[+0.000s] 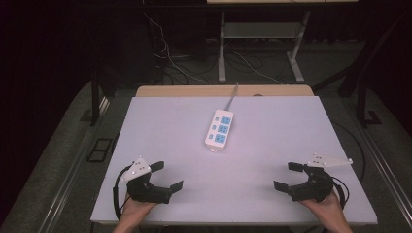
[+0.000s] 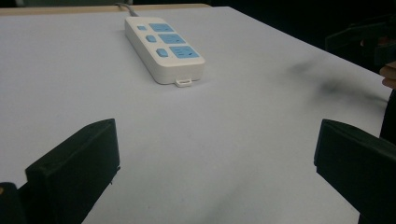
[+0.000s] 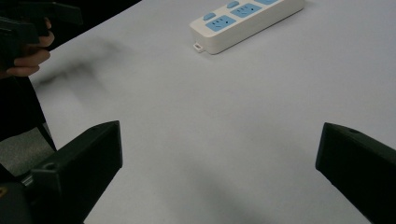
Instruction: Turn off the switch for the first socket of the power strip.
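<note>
You're in a dark lab: white desk (image 1: 160,121), loose cables (image 1: 165,53) on the far floor, metal-legged bench (image 1: 222,43) beyond.

Black grippers (image 1: 166,175) (blocky fingers (image 2: 74,168)) carry grey three-cornered plates (image 1: 136,168).

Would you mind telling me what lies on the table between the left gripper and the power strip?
Nothing: between the left gripper and the power strip there is just bare white table, as the high view and the left gripper view both show.
</note>
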`<state>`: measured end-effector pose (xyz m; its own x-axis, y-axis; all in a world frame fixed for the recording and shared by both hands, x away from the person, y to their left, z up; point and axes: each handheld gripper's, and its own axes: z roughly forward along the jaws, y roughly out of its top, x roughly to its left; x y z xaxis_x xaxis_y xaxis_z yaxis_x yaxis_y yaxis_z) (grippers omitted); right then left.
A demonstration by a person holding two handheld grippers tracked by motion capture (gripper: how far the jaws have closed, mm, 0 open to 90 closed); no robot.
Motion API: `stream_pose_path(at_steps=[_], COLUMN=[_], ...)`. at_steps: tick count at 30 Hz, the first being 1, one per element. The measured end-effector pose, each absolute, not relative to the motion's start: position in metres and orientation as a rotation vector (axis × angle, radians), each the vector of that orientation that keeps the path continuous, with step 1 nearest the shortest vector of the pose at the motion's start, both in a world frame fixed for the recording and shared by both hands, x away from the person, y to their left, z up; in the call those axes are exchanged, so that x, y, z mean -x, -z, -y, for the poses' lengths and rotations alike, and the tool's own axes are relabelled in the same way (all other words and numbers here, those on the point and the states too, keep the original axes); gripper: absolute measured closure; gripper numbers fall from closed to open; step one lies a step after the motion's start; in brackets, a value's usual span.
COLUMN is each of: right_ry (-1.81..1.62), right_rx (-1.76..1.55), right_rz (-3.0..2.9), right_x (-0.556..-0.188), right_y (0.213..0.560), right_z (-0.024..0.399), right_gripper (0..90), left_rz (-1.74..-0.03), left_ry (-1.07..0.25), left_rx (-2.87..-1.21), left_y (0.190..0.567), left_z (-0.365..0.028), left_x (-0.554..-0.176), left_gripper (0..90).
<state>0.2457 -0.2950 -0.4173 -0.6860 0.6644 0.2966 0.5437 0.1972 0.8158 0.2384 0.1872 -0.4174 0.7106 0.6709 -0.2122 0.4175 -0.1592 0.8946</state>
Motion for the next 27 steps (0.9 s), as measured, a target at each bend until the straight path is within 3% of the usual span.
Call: stream_pose_path(at_steps=[27], right_ry=[-1.536], right_rx=[-1.211], right_rz=[-2.362], right_x=[-0.2463], right_y=[0.4151], right_z=[0.2989], right_gripper=[0.3], left_rz=[-0.852], left_ry=[-0.227], left_rx=[-1.850], left_y=[0.4139], left_z=[-0.1827], left_x=[-0.2396], left_gripper=[0.0])
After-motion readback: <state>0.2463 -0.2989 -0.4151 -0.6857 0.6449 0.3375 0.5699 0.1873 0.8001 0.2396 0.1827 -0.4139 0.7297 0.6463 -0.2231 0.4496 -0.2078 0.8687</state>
